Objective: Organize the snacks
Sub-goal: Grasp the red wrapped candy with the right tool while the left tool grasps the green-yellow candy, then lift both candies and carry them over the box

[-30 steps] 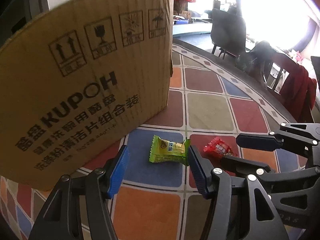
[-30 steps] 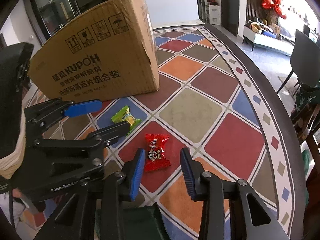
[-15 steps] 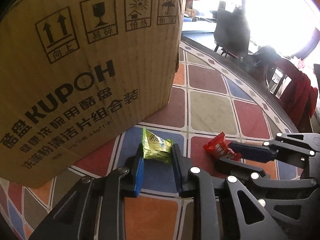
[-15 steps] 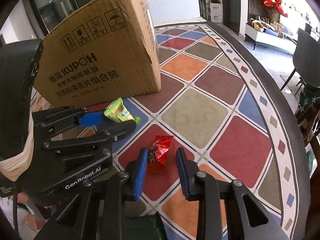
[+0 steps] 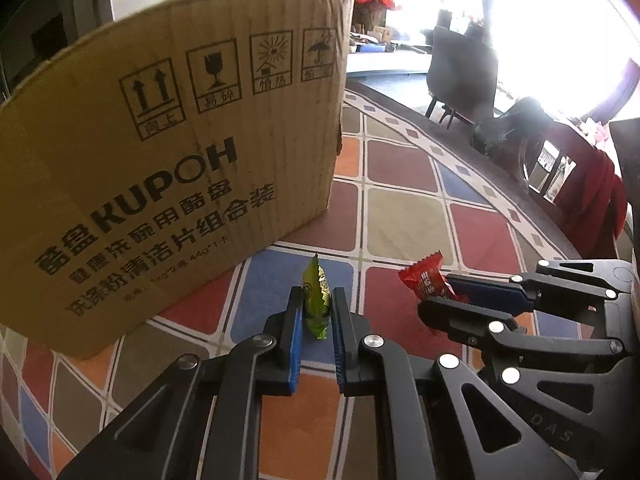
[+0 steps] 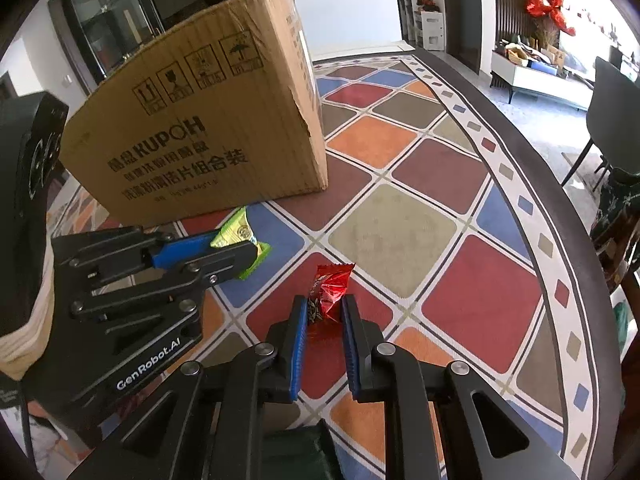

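My left gripper (image 5: 316,304) is shut on a green candy (image 5: 317,300) and holds it above the table, right in front of the brown cardboard box (image 5: 168,168). My right gripper (image 6: 324,312) is shut on a red candy (image 6: 329,294), also lifted off the table. In the left wrist view the right gripper (image 5: 444,294) sits to the right with the red candy (image 5: 425,278) sticking out of it. In the right wrist view the left gripper (image 6: 240,246) sits to the left with the green candy (image 6: 236,236), close to the box (image 6: 208,132).
A round table with a coloured checkered cloth (image 6: 400,232) carries the box. Its dark rim (image 6: 552,184) curves along the right. Dark chairs (image 5: 460,72) and a chair draped in red cloth (image 5: 588,192) stand beyond the rim.
Both grippers have closed on their candies and lifted them off the cloth: the left on the green one, the right on the red one. Both candies now stand on edge between the fingers.
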